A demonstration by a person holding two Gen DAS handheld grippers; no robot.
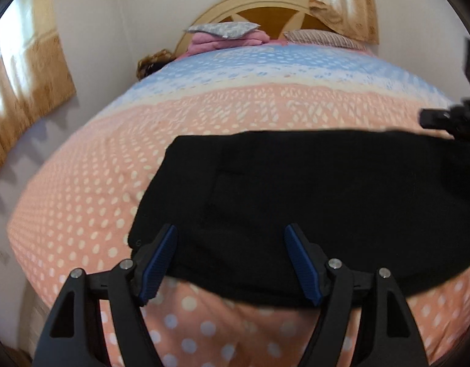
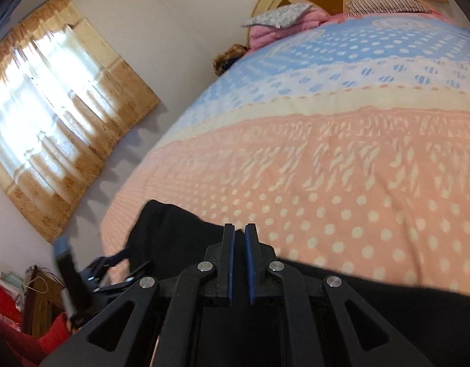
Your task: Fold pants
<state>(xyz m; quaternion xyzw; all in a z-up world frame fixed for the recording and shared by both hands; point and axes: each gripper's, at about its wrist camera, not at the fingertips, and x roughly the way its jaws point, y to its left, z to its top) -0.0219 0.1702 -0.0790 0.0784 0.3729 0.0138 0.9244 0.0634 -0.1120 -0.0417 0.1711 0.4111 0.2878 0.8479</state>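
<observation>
Black pants (image 1: 311,202) lie folded on the spotty bed cover (image 1: 91,202), near its front edge. The left gripper (image 1: 230,260) hangs over them, fingers wide apart.

From the right wrist, the right gripper (image 2: 240,260) has its fingers almost together, over the pants (image 2: 174,238); I cannot tell if they pinch cloth.

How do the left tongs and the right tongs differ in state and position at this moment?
The left tongs are wide open, while the right tongs are nearly shut, only a thin gap showing. The left tongs sit over the near edge of the black pants, while the right tongs point past the pants' far edge toward the bedspread. Both have blue pads on black fingers.
</observation>
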